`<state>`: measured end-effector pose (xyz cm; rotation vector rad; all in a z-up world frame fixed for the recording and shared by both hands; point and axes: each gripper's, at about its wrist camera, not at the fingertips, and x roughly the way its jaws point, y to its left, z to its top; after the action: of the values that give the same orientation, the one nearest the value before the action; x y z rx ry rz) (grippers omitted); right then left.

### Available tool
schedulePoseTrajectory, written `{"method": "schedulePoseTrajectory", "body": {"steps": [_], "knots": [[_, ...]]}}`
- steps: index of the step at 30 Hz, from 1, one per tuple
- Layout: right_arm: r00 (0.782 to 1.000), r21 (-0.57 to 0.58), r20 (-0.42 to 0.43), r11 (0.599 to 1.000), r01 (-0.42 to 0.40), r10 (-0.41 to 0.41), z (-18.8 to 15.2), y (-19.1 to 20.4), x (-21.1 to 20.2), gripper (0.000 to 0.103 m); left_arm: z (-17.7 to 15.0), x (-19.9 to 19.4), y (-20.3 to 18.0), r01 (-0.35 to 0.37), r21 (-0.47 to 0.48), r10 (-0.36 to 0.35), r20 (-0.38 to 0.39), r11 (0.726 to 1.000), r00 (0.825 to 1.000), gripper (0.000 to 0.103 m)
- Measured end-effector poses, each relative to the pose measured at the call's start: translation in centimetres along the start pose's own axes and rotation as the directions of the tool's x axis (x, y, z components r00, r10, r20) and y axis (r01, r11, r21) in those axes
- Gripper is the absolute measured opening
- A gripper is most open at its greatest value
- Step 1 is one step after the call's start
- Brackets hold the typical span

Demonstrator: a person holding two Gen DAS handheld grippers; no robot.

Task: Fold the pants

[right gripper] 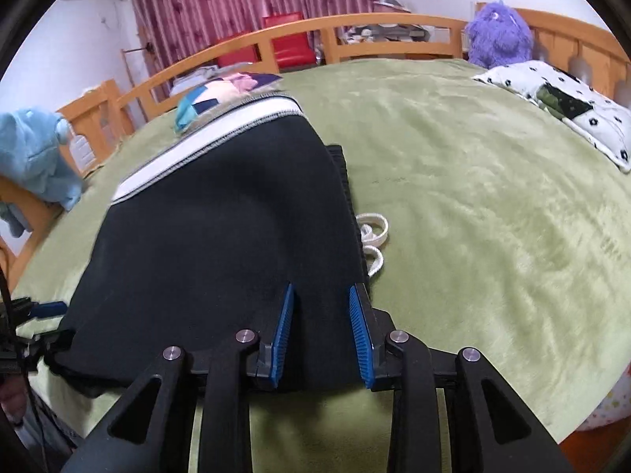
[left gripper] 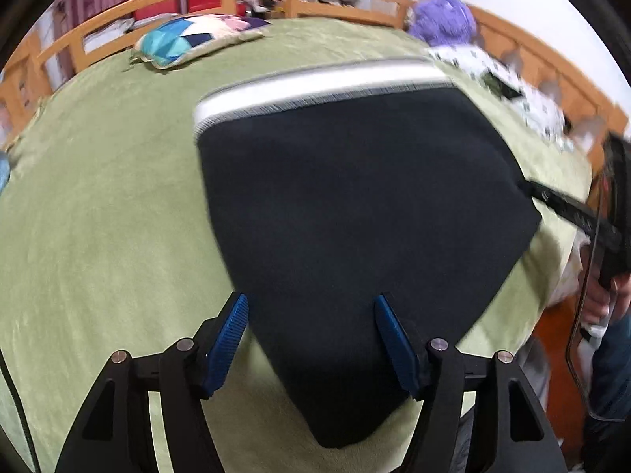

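Pants [left gripper: 355, 205] are laid folded on green blanket [left gripper: 98, 216]; left gripper [left gripper: 311, 339] and right gripper [right gripper: 321, 335] are held spread, nothing gripped.

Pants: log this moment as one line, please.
pants folded, flat on green bedspread | left gripper open over corner | right gripper open at edge | drawstring exposed

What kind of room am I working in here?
Most likely a bedroom: the pants lie on a green bedspread inside a wooden bed rail, with pillows and a purple plush toy.
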<state>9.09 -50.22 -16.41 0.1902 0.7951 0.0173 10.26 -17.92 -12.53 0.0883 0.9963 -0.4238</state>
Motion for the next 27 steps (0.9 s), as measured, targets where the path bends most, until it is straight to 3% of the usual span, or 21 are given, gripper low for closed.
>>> {"method": "schedulePoseTrajectory", "body": {"steps": [1,3,4,5,8,11,14,16,20,23,25,26,27], "knots": [[1.000,-0.011,0.000,1.000,0.000,0.000,0.4,-0.2,-0.5,0.030,0.5,-0.1,0.6,-0.002,-0.014,0.002,0.009,1.000,1.000,0.065],[0.999,0.021,0.054,1.000,-0.005,0.004,1.5,-1.1,-1.7,0.040,1.4,0.2,1.3,-0.017,-0.035,0.017,0.007,0.999,1.000,0.065],[0.998,0.038,0.066,0.999,-0.016,0.013,2.1,-1.4,-1.8,0.054,2.0,0.6,2.0,-0.022,-0.058,0.022,-0.001,0.998,1.000,0.065],[0.998,0.045,0.055,0.998,-0.033,0.031,2.9,-1.6,-1.4,0.060,2.3,1.0,2.3,-0.019,-0.074,0.019,-0.010,0.997,1.000,0.065],[1.000,0.034,-0.003,0.999,-0.028,0.028,5.2,-1.2,0.9,0.059,3.5,2.7,3.4,0.016,-0.117,-0.021,-0.049,0.993,0.999,0.065],[0.996,-0.009,-0.051,0.998,-0.068,0.068,7.2,-0.3,3.8,0.060,4.0,3.9,3.9,0.000,-0.117,-0.006,-0.056,0.993,0.998,0.065],[0.989,-0.009,-0.126,0.997,-0.083,0.081,8.3,-0.6,7.2,0.066,4.3,5.0,4.5,0.024,-0.117,-0.031,-0.062,0.993,0.998,0.065],[0.983,0.032,-0.137,0.992,-0.120,0.123,8.9,-1.2,8.4,0.066,4.5,5.7,4.9,0.045,-0.124,-0.053,-0.066,0.991,0.996,0.066],[0.982,-0.011,-0.153,0.993,-0.116,0.113,8.7,-0.5,10.0,0.067,4.9,7.0,5.8,0.092,-0.156,-0.102,-0.056,0.983,0.993,0.073],[0.972,0.053,-0.165,0.986,-0.159,0.165,8.4,-1.5,10.6,0.067,5.0,8.0,6.3,0.152,-0.205,-0.163,-0.034,0.967,0.986,0.073],[0.957,0.132,-0.172,0.968,-0.213,0.234,8.2,-2.5,11.2,0.066,5.1,8.1,6.4,0.181,-0.217,-0.190,-0.023,0.959,0.981,0.071],[0.950,0.170,-0.172,0.958,-0.231,0.260,7.9,-2.8,11.4,0.065,5.1,8.2,6.4,0.196,-0.220,-0.205,-0.017,0.955,0.979,0.061],[0.948,0.191,-0.169,0.952,-0.237,0.270,7.9,-3.0,11.5,0.064,5.2,8.1,6.4,0.200,-0.223,-0.208,-0.011,0.954,0.978,0.043]]}}
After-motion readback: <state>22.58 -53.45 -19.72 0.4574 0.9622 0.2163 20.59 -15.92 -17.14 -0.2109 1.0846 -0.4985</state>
